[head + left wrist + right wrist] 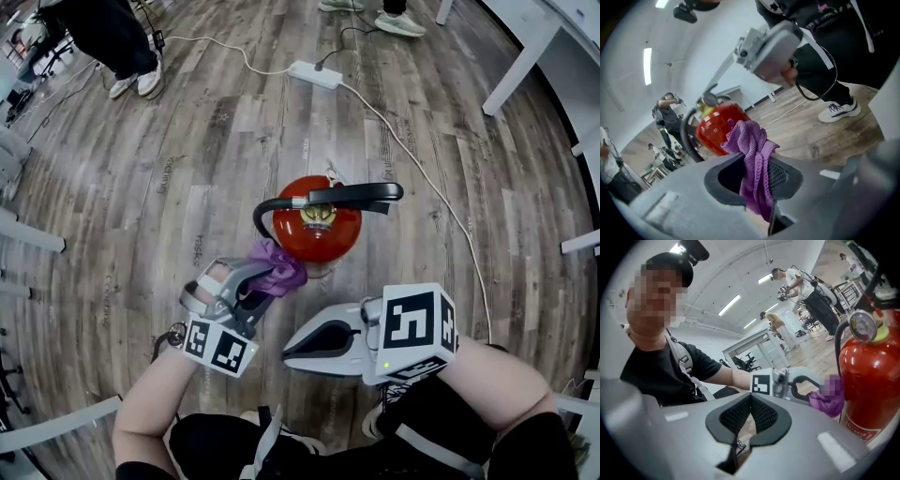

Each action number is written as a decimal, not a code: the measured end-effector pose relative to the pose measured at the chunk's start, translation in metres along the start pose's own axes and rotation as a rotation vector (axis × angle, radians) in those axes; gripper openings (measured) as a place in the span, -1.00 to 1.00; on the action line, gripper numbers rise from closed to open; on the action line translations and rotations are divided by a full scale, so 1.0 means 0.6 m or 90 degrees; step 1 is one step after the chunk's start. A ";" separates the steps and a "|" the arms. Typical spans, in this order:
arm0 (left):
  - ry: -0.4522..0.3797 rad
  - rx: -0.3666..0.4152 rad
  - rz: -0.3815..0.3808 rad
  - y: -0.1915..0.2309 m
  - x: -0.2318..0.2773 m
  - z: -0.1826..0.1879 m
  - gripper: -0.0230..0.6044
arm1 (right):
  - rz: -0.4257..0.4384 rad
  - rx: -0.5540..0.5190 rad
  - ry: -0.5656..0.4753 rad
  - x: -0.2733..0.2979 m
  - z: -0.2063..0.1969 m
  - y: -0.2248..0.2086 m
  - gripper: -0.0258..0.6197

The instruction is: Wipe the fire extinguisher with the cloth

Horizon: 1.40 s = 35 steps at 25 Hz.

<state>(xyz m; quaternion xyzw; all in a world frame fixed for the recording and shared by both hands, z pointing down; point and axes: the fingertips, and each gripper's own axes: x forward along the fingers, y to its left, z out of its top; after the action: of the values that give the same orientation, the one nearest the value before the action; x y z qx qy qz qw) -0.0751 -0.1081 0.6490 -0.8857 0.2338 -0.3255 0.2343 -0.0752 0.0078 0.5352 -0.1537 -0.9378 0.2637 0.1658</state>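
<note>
The left gripper [261, 279] pinches the cloth [279, 270] just by the near left side of the extinguisher [317, 234], upright on the floor [187, 141]; the right gripper [298, 345], nearer, is closed and empty.

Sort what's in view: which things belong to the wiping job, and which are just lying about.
Job in hand:
fire extinguisher
purple cloth
left hand-held gripper, shut on the cloth

Lying about:
power strip
white cable across the floor
table leg
</note>
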 end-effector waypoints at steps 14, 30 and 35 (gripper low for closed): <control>0.255 -0.080 -0.219 -0.227 0.197 -0.292 -0.63 | 0.001 0.020 0.011 -0.011 0.001 0.020 -0.91; -0.166 -0.759 -0.025 0.034 0.015 -0.147 -0.64 | 0.006 0.004 0.018 -0.008 -0.012 0.016 -0.91; -0.364 -0.894 -0.009 0.137 -0.046 -0.088 -0.64 | 0.015 -0.010 0.020 0.005 -0.010 0.020 -0.91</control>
<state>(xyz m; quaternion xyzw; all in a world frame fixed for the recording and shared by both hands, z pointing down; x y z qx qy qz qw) -0.1517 -0.1706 0.6254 -0.8783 0.3103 0.1408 -0.3353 -0.0729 0.0211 0.5342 -0.1703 -0.9352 0.2557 0.1764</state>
